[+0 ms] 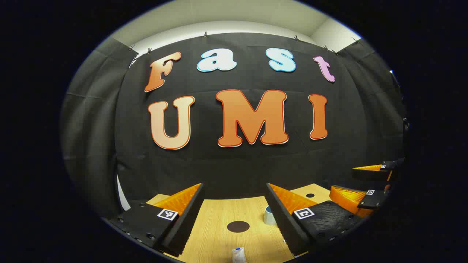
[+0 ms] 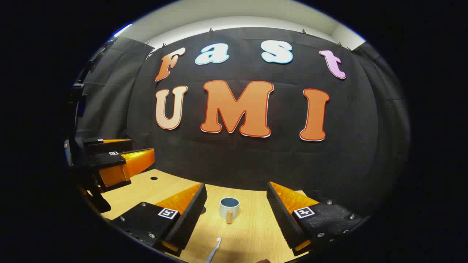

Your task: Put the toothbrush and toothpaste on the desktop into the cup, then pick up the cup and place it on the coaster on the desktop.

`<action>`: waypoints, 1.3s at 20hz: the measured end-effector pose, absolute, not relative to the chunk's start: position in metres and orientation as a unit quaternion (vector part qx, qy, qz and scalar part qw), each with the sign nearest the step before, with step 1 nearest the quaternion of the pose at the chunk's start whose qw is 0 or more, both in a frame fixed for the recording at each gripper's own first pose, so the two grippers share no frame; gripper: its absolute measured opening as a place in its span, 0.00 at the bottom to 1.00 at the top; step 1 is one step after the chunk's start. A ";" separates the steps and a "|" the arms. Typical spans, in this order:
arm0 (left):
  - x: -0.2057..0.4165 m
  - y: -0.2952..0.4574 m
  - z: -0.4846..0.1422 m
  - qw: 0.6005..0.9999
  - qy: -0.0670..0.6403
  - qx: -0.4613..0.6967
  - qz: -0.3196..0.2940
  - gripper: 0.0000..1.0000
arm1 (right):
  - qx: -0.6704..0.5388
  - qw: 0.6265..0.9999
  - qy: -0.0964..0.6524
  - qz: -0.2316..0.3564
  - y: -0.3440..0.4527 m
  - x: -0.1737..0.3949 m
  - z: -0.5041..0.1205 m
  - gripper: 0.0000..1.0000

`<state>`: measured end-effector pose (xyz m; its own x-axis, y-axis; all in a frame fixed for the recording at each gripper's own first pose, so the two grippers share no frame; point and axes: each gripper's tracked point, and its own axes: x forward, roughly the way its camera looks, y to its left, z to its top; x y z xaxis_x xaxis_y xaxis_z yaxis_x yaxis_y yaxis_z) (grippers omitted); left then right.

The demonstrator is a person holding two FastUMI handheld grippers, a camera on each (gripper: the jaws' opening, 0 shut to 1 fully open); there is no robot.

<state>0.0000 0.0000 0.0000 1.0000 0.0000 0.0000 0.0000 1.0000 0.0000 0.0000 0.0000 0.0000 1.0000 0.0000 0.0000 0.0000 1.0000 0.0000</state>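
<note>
On desktop, cup, toothbrush, coaster

Both grippers are basically the same build. The left gripper has two wedge-shaped fingers with ribbed sides and a sawtooth-looking inner edge, each bolted onto a flat black textured block. Every block carries a little square black-and-white marker tag, plus a few round screw heads near the outer edge. The right gripper looks identical: same wedge fingers, same black mounts, a marker tag on each side and shiny screws dotted around. Seen from the side, the fingers look like chunky triangular ramps with fine ridges.
</note>
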 end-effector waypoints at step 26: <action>-0.021 0.022 -0.021 0.998 0.032 0.041 0.024 0.99 | -0.007 0.984 0.178 0.027 0.027 0.020 -0.090 0.99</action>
<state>-0.0208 0.0218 -0.0207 0.9968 0.0503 -0.0620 -0.0450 0.9955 0.0834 0.0200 0.0267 -0.0897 0.9353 0.0502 -0.3502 -0.0553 0.9985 -0.0043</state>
